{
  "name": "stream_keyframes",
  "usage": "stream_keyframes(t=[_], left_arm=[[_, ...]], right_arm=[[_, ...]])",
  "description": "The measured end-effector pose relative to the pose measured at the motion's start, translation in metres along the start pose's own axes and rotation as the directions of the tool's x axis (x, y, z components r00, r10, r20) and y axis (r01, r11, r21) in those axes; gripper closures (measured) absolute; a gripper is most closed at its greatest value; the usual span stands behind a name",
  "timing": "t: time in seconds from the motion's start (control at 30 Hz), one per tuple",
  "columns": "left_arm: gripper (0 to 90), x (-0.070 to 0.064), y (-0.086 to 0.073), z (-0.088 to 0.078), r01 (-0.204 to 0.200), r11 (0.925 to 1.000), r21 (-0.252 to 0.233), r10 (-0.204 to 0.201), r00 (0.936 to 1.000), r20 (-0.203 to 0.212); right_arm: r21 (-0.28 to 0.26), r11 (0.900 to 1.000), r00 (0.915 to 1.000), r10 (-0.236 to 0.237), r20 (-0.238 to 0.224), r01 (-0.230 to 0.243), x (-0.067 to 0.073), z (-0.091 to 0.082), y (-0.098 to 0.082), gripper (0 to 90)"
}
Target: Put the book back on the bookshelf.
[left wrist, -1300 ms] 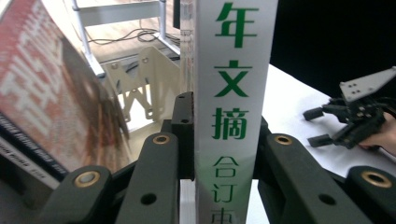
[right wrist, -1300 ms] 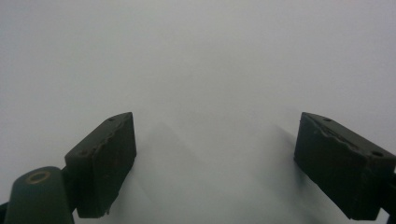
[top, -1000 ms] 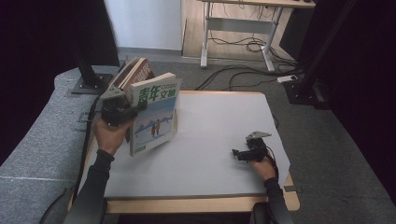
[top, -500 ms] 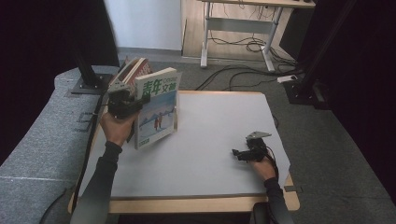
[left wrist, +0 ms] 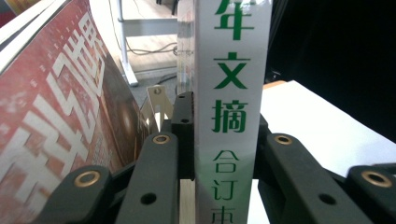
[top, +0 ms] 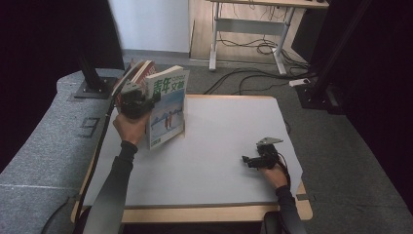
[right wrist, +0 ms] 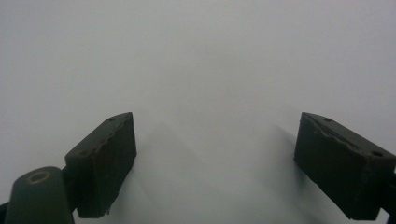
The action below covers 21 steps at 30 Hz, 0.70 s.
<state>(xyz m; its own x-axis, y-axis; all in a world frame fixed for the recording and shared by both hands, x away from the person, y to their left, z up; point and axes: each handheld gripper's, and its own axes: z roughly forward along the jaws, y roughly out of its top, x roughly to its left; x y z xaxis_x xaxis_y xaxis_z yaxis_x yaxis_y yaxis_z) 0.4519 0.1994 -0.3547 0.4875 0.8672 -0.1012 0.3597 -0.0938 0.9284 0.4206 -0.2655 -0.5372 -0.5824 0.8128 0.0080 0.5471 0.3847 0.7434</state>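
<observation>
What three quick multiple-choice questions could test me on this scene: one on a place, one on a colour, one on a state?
1. Where is the white book?
A. left part of the table
B. right part of the table
C. on the floor

2. What colour is the lettering on its spine?
A. red
B. green
C. blue

3. How does the right gripper stand?
A. shut on a book
B. shut on a pen
C. open

Answers: 1 A, the high view shows it upright on the table at the left; 2 B, the left gripper view shows green characters; 3 C, its fingers stand apart over bare white surface.
</observation>
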Motion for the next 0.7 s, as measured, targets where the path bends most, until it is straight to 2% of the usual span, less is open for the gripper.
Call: stream_keyframes(t=[0.17,0.33,0.7], left_arm=[[74.2,-0.004,-0.004,0.006,-0.016,0.9995,-0.029,0.016,0.9999,-0.002],[74.1,-0.008,-0.010,0.009,-0.015,0.9992,-0.037,0.016,0.9997,0.017],[73.4,-0.012,-0.017,-0.001,-0.036,0.9991,0.023,0.035,0.9978,0.056]], right_arm=[[0.000,1.000,1.0000,0.000,0.000,0.000,0.000,0.000,0.000,12.0],[0.000,1.000,1.0000,0.000,0.000,0.000,0.000,0.000,0.000,12.0],[0.001,1.000,1.0000,0.001,0.000,-0.001,0.000,0.000,0.000,12.0]])
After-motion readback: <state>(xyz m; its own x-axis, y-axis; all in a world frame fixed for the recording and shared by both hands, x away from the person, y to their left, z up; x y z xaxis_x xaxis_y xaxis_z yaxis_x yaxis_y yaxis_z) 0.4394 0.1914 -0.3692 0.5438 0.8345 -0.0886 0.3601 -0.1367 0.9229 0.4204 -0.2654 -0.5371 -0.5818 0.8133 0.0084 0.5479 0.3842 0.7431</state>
